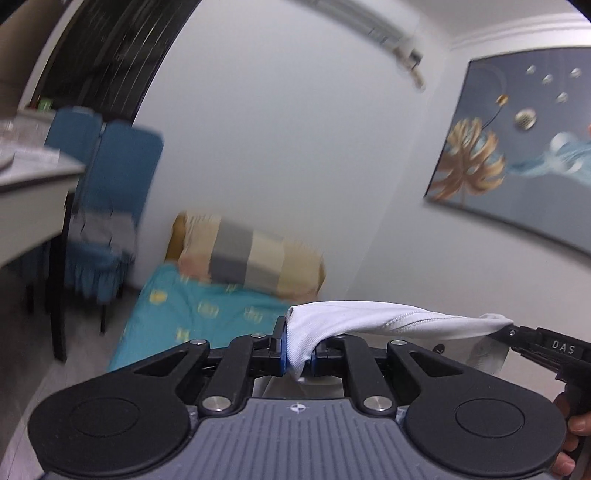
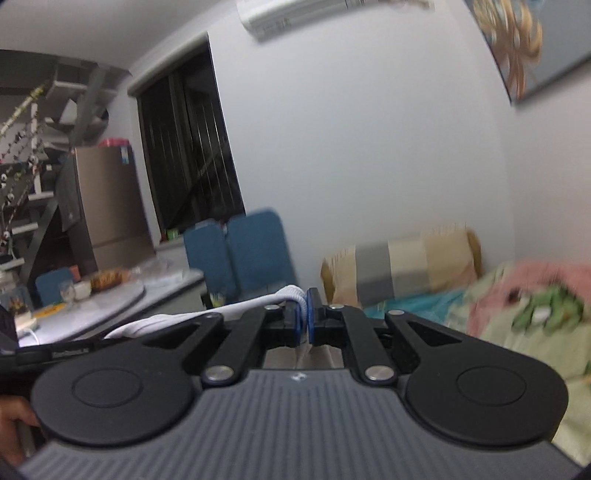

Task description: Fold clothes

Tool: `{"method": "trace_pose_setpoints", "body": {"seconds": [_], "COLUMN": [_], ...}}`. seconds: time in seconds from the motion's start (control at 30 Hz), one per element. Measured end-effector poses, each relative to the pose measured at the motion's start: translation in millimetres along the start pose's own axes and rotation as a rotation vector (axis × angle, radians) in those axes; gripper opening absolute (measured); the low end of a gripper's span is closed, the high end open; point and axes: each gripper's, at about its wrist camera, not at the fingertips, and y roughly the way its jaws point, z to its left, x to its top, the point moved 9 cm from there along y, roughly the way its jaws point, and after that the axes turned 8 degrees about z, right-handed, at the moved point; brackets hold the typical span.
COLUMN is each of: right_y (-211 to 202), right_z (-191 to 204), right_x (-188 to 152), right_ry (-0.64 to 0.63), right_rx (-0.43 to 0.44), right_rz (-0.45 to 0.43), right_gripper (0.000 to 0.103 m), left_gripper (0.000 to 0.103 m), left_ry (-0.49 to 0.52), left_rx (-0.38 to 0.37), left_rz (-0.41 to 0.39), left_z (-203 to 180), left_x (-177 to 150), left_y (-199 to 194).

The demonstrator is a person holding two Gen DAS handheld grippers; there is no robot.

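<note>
gripping one white cloth (image 1: 369, 321) between them, both tongs are clamped tight on it: the left gripper (image 1: 298, 354) has its blue pads pinched on one bunched end, and the right gripper (image 2: 303, 325) has its pads pinched on the other end. the cloth stretches in a taut band from one to the other, lifted in the air at about the height of the tongs, with the rest of it hanging below and out of sight. both cameras point up and across a room, and their backgrounds are blurred. beyond the left gripper lies a bed (image 1: 192, 314) with a teal sheet and one striped pillow (image 1: 251, 254) against a white wall. to the right on the bed, a pink and green blanket (image 2: 535, 306) is heaped. two blue chairs (image 1: 110, 184) stand by one table (image 2: 110, 299) with dishes on it. one picture (image 1: 517, 147) with gold leaves hangs on the wall, and one air conditioner (image 2: 314, 11) sits near the ceiling. one hand (image 1: 576, 443) shows at the edge, holding the right handle. as to progress, this held-up cloth would fit either a shake-out to spread it or a carry with a fold already in it; the hanging part is hidden, so i cannot tell which. no folded pile is visible anywhere.
</note>
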Motion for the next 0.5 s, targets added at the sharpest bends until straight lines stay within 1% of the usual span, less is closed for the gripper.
{"method": "trace_pose_setpoints", "body": {"seconds": [0.13,0.23,0.33,0.47,0.5], "right_y": [52,100,137,186,198], "right_z": [-26,-53,-73,-99,-105], "right_x": [-63,-113,-146,-190,-201], "right_ry": [0.063,0.136,0.189,0.261,0.279], "right_rx": [0.027,0.033,0.038,0.044,0.046], "right_rz": [0.148,0.248,0.321,0.418,0.442], "right_gripper": [0.007,0.007,0.007,0.007,0.007], "left_gripper": [0.012,0.012,0.013,0.016,0.02], "left_ry": [-0.044,-0.062,-0.076,-0.087,-0.071], "left_rx": [0.037,0.063,0.091,0.135,0.159], "left_rz": [0.105,0.181,0.255,0.35,0.373], "left_z": [51,90,122,156,161], "left_x": [-48,-84,-117,-149,-154], "left_y": [68,117,169,233,247]}}
